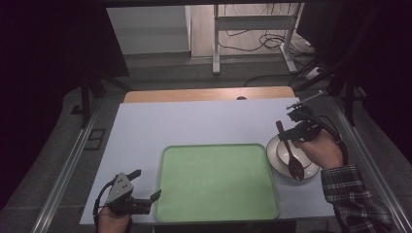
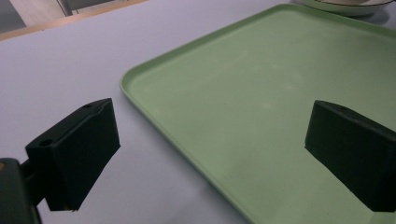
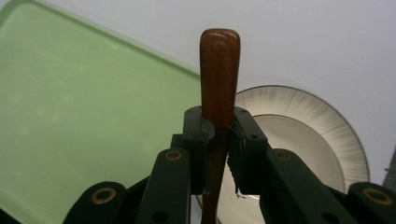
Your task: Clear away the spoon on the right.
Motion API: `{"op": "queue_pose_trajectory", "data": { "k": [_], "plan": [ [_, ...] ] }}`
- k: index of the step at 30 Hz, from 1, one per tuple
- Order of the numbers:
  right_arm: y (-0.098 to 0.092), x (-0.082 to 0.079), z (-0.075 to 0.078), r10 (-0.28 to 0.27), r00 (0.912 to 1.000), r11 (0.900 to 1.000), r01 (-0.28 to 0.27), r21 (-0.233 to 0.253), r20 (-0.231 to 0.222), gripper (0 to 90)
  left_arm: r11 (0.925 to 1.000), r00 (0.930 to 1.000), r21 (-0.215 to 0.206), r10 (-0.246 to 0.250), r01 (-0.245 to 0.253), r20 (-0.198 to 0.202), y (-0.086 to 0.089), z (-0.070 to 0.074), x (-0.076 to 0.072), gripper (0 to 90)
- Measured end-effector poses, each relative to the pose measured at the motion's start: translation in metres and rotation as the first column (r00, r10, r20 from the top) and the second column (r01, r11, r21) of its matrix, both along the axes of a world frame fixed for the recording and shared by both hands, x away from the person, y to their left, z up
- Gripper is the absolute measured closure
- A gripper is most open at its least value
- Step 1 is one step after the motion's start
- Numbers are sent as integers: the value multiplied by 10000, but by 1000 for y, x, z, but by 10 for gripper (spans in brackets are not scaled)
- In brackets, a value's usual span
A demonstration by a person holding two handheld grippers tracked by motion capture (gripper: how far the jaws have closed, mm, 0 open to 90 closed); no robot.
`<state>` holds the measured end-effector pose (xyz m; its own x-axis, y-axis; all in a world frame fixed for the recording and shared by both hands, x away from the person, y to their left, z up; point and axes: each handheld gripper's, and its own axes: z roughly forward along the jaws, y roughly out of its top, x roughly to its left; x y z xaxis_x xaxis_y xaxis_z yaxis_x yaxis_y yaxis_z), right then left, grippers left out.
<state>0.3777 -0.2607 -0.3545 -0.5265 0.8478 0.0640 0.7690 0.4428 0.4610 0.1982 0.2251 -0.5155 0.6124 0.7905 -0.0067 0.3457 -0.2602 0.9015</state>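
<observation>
The dark brown wooden spoon [image 1: 290, 151] is hanging over the white ribbed round plate [image 1: 273, 154] near the bench's [image 1: 194, 121] right edge. Its long axis is running from the bowl end, low over the plate toward the bench's near edge, up to the rounded handle tip pointing toward the far edge. In the right gripper view the glossy reddish-brown handle [image 3: 219, 70] is standing straight up between the black jaws, widening slightly toward its blunt tip.

The right hand-held gripper [image 1: 293, 132] is clamping that handle partway along, jaws pressed against both sides. The person's right hand [image 1: 324, 149], in a plaid sleeve, is reaching in from the near right corner and angling the tool toward the bench's left.

The left hand-held gripper [image 1: 145, 187] is sitting by the near left corner, jaws spread wide and gripping nothing, pointing across the near left corner of the pale green rectangular plastic tray [image 1: 165, 194]. The left hand [image 1: 111, 218] is holding it low, just beside the tray's left rim. The tray is lying along the near edge, with the plate just beside its right side.
</observation>
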Motion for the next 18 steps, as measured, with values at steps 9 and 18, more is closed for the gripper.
{"op": "queue_pose_trajectory", "data": {
  "k": [9,18],
  "plan": [
    [13,-4,-10,359,9978,9993,-353,119,-560,782,10000,10000,8,-15,15,3,0,0,0,29],
    [28,-7,-23,694,9923,9975,-680,175,-1022,783,10000,10000,16,-26,26,8,0,0,0,29]
  ]
}}
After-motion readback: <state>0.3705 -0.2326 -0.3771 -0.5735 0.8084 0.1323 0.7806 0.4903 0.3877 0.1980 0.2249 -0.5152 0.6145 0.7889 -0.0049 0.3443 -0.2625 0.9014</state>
